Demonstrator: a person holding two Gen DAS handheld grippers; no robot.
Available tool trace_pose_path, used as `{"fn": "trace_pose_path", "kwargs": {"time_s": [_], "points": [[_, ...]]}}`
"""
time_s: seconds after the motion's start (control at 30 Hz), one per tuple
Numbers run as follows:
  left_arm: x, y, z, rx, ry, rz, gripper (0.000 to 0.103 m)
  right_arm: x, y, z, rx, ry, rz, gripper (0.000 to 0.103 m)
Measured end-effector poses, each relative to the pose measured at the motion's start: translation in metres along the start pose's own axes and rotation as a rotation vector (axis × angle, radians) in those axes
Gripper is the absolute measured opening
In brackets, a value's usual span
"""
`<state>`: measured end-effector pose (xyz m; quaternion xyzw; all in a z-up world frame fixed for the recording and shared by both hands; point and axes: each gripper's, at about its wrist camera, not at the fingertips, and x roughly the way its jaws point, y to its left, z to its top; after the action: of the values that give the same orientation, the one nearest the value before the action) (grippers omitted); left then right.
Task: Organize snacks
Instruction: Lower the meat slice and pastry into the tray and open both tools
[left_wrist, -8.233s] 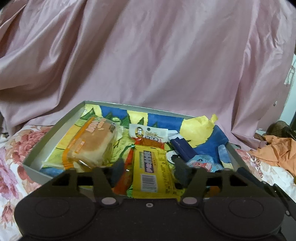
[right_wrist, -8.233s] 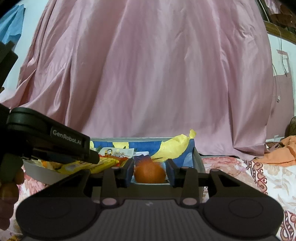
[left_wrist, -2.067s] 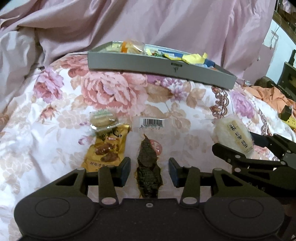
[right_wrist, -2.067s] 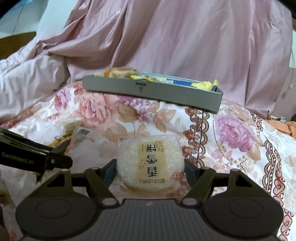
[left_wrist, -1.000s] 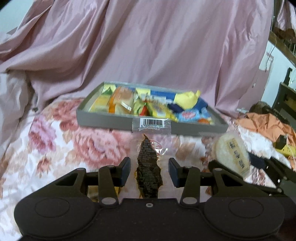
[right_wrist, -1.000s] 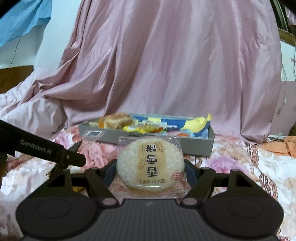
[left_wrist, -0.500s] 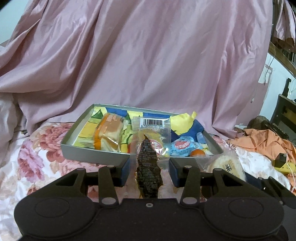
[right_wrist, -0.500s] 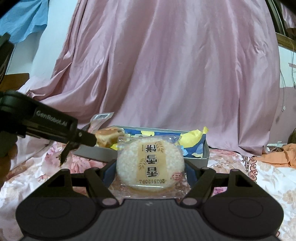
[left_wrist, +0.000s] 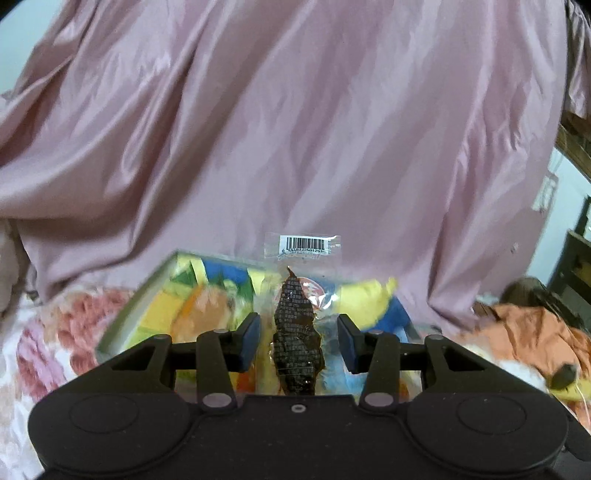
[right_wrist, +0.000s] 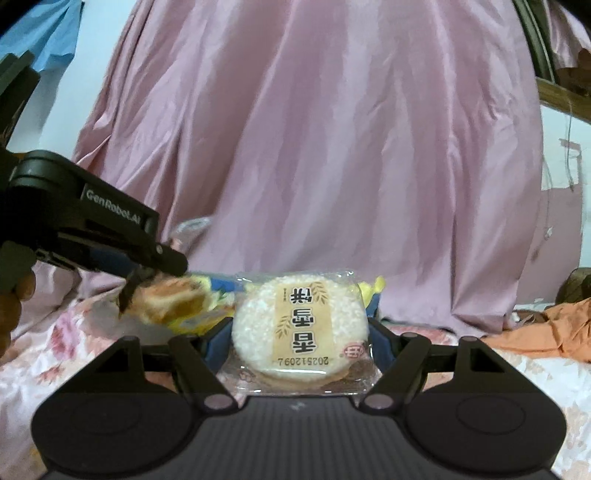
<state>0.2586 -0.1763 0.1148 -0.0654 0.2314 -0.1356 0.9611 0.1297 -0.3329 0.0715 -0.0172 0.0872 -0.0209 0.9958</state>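
- Nearest in the left wrist view, the left gripper (left_wrist: 298, 338) is clenched on a clear packet of dark dried snack (left_wrist: 297, 334), held upright with its barcode flap on top (the pads sit apart from the dark piece itself; the film between them is hard to see).
- In the right wrist view, the right gripper (right_wrist: 297, 345) is seen grasping the round rice cake (right_wrist: 301, 334) in its wrapper, label upside down to the camera.
- Since a second ago, both packets are carried up from the floral bedspread (right_wrist: 535, 373) toward the grey tray (left_wrist: 142, 295), which is now seen just ahead and below; the drop-off is judged close.
- The left gripper is tilted downward over the tray's near rim; the right is held nearly level, beside it, slightly behind.
- Farther off, the tray is already filled with colourful snacks (blurred); pink drape (left_wrist: 295, 129) behind.
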Motion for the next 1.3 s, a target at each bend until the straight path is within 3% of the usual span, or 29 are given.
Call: {"fn": "trace_pose_path", "kwargs": {"time_s": [0.4,0.77,1.17,1.23,1.3], "points": [[0.047,-0.012,0.026,-0.053,0.014,0.015,0.047,0.037,-0.017,0.004,0.008,-0.009,-0.029,0.078],[0.081,-0.012,0.017,-0.027,0.076,0.000,0.047,0.061,-0.025,-0.009,0.041,0.041,-0.011,0.078],[0.093,-0.019,0.006,0.014,0.110,-0.011,0.047,0.073,-0.023,-0.010,0.048,0.049,0.002,0.079],[0.092,-0.020,0.005,0.016,0.111,-0.006,0.053,0.074,-0.023,-0.010,0.050,0.055,0.008,0.081],[0.088,-0.019,0.005,0.006,0.107,-0.004,0.065,0.072,-0.024,-0.011,0.048,0.055,0.004,0.088]]}}
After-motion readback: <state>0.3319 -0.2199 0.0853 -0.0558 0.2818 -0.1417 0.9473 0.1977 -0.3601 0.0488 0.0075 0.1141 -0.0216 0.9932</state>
